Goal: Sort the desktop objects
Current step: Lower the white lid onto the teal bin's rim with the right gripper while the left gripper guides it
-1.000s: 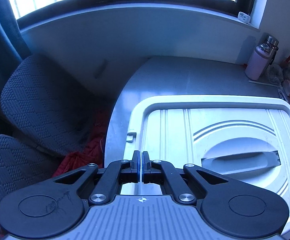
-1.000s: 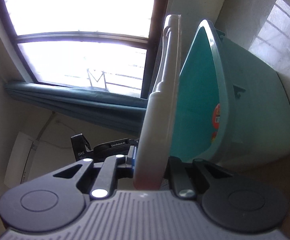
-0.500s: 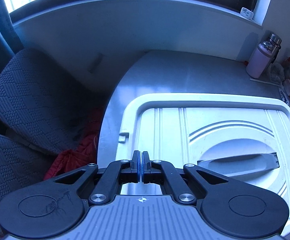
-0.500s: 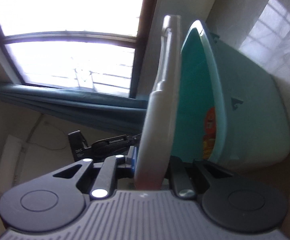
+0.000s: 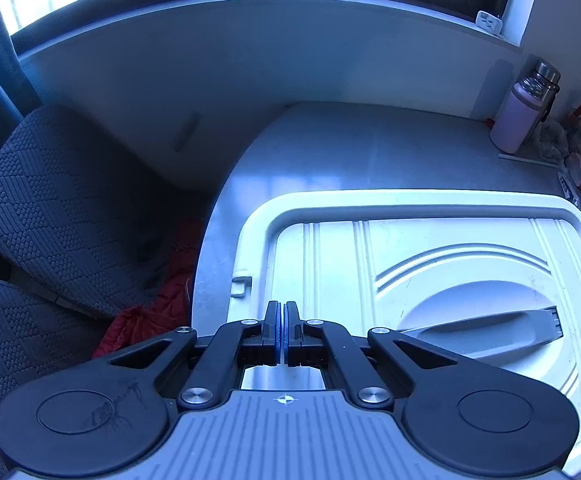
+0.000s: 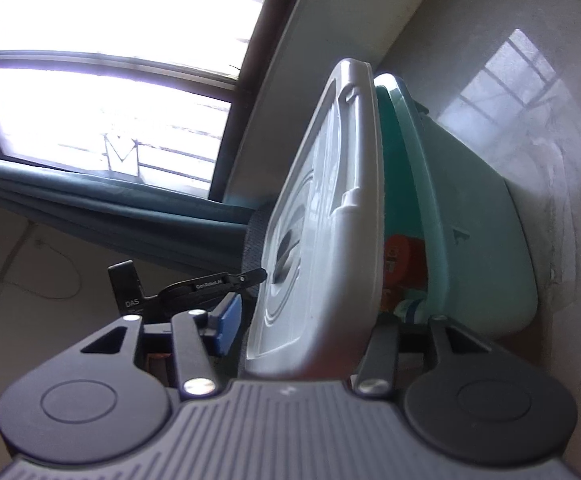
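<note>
Standing spread wide around the near edge of the white lid (image 6: pixel 330 220): the right gripper (image 6: pixel 308 330), no longer clamping that edge as half a second ago, its blue pad at 9 o'clock clear of the plastic. Lying almost flush against the rim of the teal bin (image 6: pixel 470 220), at 3 o'clock of it, with the earlier wide gap now shrinking to a sliver near the fingers. Showing through that sliver: an orange item (image 6: pixel 400 252) inside the bin.

Hovering with fingers pressed together and pinching nothing, over the lid's 9 o'clock edge: the left gripper (image 5: pixel 281 328). Resting level across the table (image 5: pixel 370 148) in this view, the lid (image 5: pixel 430 248); standing at 2 o'clock, a pink bottle (image 5: pixel 516 120).

Judging from this: closing the bin over sorted contents, the release suggesting the lid is bearing its own weight, though seating fully at the near end is looking unsettled.
</note>
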Demonstrator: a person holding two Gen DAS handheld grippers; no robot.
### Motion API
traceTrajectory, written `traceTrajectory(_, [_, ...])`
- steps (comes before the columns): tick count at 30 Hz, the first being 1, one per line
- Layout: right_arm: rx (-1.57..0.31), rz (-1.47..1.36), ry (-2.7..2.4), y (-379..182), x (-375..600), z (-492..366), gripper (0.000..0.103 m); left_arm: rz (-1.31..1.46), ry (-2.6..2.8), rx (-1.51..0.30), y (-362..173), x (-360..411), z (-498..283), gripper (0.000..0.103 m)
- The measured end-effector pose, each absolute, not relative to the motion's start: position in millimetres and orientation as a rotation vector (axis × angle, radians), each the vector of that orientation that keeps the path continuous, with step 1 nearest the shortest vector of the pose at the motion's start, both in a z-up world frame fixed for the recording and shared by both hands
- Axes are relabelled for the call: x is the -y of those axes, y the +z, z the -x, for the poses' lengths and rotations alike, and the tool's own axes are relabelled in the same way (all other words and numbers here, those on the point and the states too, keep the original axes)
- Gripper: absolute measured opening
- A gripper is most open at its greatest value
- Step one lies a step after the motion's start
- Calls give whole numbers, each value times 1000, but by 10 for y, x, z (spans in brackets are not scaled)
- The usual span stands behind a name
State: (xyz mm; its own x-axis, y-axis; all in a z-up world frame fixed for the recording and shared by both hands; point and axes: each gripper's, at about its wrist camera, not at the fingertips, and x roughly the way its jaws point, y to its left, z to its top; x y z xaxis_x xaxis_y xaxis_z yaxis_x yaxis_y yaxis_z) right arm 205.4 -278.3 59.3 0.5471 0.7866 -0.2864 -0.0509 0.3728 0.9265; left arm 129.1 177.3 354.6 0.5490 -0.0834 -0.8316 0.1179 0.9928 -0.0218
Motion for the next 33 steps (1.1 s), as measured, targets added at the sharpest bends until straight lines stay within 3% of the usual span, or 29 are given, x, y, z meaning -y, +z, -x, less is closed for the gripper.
traceTrajectory(11, [-965, -711, 391, 1129, 2454, -2072, 49, -47, -130, -964, 3587, -1742, -1218, 3])
traceTrajectory(17, [-945, -567, 277, 1399, 2214, -2008, 53, -71, -128, -952, 3609, -1721, -1183, 3])
traceTrajectory(33, [-929, -607, 201, 1390, 2105, -1963, 62, -113, -129, -932, 3646, -1680, -1093, 3])
